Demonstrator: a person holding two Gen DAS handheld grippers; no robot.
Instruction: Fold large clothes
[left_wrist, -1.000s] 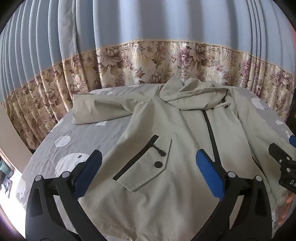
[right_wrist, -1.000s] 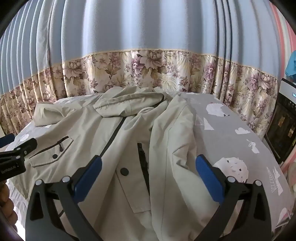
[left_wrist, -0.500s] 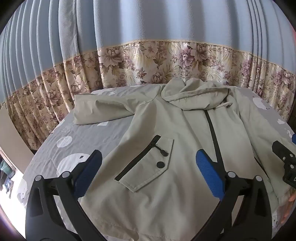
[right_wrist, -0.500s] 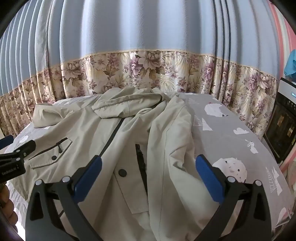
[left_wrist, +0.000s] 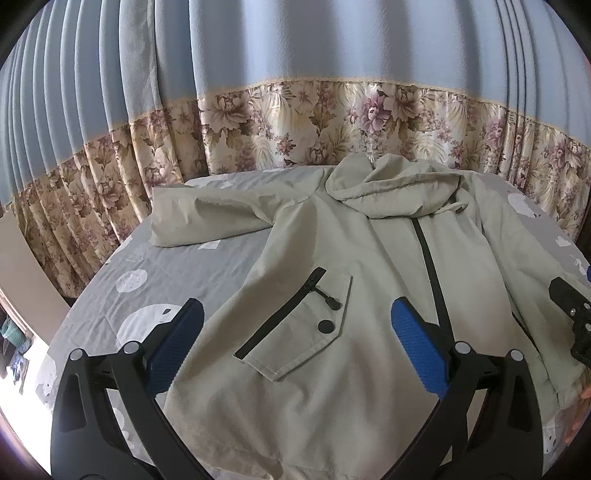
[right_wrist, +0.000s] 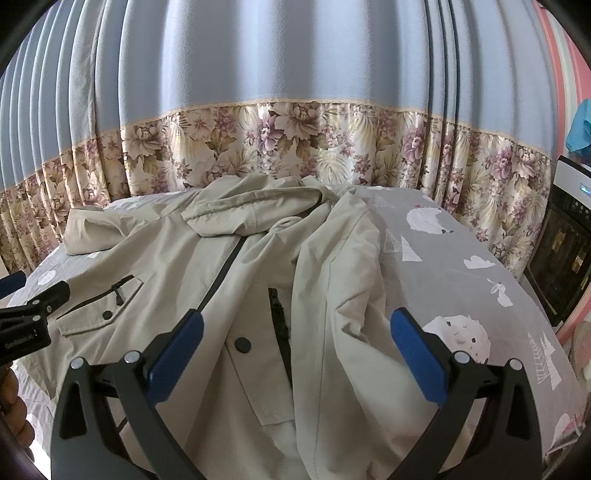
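- Blue-padded fingers of our left gripper (left_wrist: 295, 347) stand spread wide and grasp nothing, hovering just above the lower front of a beige hooded jacket (left_wrist: 369, 258).
- Between those fingers lies the jacket's flap pocket (left_wrist: 295, 332), with a black zipper and a dark snap button.
- Ahead of the left gripper, the hood (left_wrist: 399, 188) sits bunched at the far end, and one sleeve (left_wrist: 207, 218) stretches out to the far left.
- Our right gripper (right_wrist: 295, 354) is likewise released, its blue pads (right_wrist: 417, 354) apart and empty above the jacket's other side.
- Directly ahead of it, the other sleeve (right_wrist: 332, 277) lies folded over the jacket's front, rumpled.
- Under the jacket spreads a grey bedsheet (right_wrist: 461, 288) with white animal prints.
- Beyond the bed hangs a blue curtain (right_wrist: 277, 62) with a floral lower band.
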